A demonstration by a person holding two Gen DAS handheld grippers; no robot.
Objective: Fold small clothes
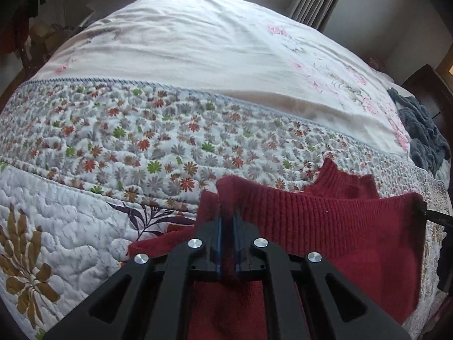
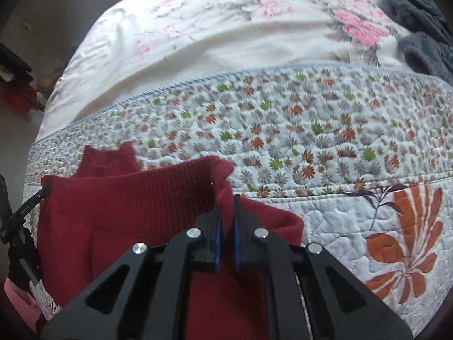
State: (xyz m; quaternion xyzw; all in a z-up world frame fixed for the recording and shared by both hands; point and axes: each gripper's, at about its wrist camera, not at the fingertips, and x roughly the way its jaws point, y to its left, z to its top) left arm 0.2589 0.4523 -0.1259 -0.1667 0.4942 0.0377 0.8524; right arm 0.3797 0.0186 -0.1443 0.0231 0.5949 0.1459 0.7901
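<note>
**Both claws pinching the red knit over the bed**

While your left claw (image 1: pixel 228 221) has its blue-edged fingers nearly closed on a fold of the red knitted garment (image 1: pixel 325 226), your right claw (image 2: pixel 226 206) is pinched just as narrowly on the opposite corner of the same garment (image 2: pixel 127 204). You hold the ribbed top edge stretched between the two claws, lifted above the bed, with the rest of the fabric hanging down under the claw frames. Behind that edge a high collar sticks up in both views. In the left wrist view your right claw shows as a dark tip at the far corner of the cloth (image 1: pixel 424 212). Beneath the garment lies a quilted floral bedspread (image 1: pixel 113 141), and beyond it a pale sheet with pink flowers (image 1: pixel 198 42). A dark grey fluffy blanket (image 1: pixel 421 130) is heaped at the bed's far right edge.
</note>
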